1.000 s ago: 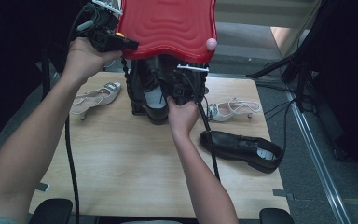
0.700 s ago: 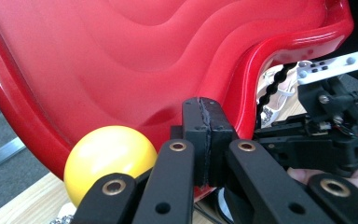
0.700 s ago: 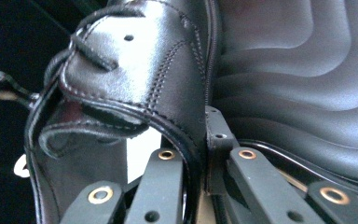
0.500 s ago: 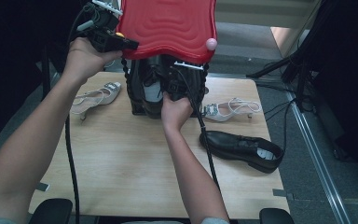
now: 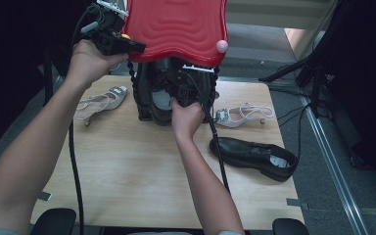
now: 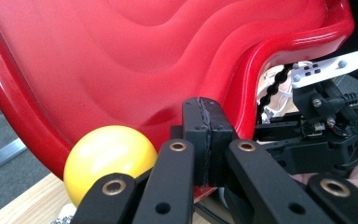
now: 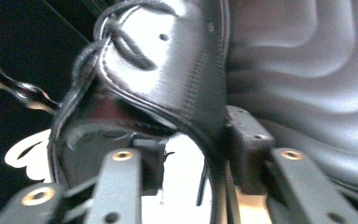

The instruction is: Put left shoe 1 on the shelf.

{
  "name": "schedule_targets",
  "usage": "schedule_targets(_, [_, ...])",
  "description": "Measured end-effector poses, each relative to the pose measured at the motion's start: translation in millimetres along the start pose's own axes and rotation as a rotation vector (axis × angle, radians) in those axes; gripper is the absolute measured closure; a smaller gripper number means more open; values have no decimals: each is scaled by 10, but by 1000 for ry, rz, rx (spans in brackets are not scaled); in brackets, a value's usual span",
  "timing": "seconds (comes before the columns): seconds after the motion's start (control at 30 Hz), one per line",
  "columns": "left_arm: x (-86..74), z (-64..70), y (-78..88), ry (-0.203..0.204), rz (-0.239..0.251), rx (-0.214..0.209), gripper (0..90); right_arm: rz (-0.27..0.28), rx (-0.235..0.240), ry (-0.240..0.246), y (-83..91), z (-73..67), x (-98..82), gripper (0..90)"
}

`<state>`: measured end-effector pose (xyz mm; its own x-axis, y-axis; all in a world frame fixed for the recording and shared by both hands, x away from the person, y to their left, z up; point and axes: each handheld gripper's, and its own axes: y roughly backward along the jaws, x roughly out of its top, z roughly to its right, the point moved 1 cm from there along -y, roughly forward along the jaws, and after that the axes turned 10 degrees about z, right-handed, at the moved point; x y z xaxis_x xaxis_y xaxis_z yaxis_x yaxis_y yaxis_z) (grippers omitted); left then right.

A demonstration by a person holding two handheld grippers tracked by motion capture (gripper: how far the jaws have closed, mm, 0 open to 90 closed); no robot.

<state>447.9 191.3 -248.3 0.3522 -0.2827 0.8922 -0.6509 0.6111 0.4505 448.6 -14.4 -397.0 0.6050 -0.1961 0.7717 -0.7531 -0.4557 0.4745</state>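
One shoe (image 5: 160,95), seemingly toe-down.

Black lace-up shoe (image 5: 162,93) under raised red lid (image 5: 176,27)

Lab-like recording setup: bare wooden table (image 5: 127,181), black stands with cables (image 5: 318,68), floor rail (image 5: 333,166).

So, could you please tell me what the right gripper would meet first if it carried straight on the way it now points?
Most likely the black shoe standing in the box: in the right gripper view its leather collar already sits between the right gripper jaws, which have just been opening. Behind it rises the ribbed red lid; depth is hard to judge.
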Motion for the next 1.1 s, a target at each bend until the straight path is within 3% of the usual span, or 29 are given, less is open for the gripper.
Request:
schedule_targets(0.37, [-4, 3, 0, 0, 4, 3, 900, -25, -2, 36, 17, 10, -27, 565])
schedule_targets(0.67, [-5, 5, 0, 0, 4, 4, 900, -32, 11, 33, 19, 14, -22, 535])
schedule_targets(0.8, [-3, 7, -2, 0, 3, 4, 900, -46, 21, 43, 46, 10, -15, 502])
schedule_targets(0.87, [-4, 6, -1, 0, 3, 4, 900, -54, 32, 70, 73, 4, -12, 483])
schedule_targets(1.03, [-1, 5, -3, -6, -1, 8, 900, -92, 34, 70, 96, 34, -13, 447])
schedule_targets(1.07, [-1, 5, -4, -7, -1, 9, 900, -110, 28, 84, 90, 31, -26, 453])
schedule_targets(1.1, [-1, 5, -5, -7, -1, 9, 900, -115, 14, 96, 81, 27, -40, 533])
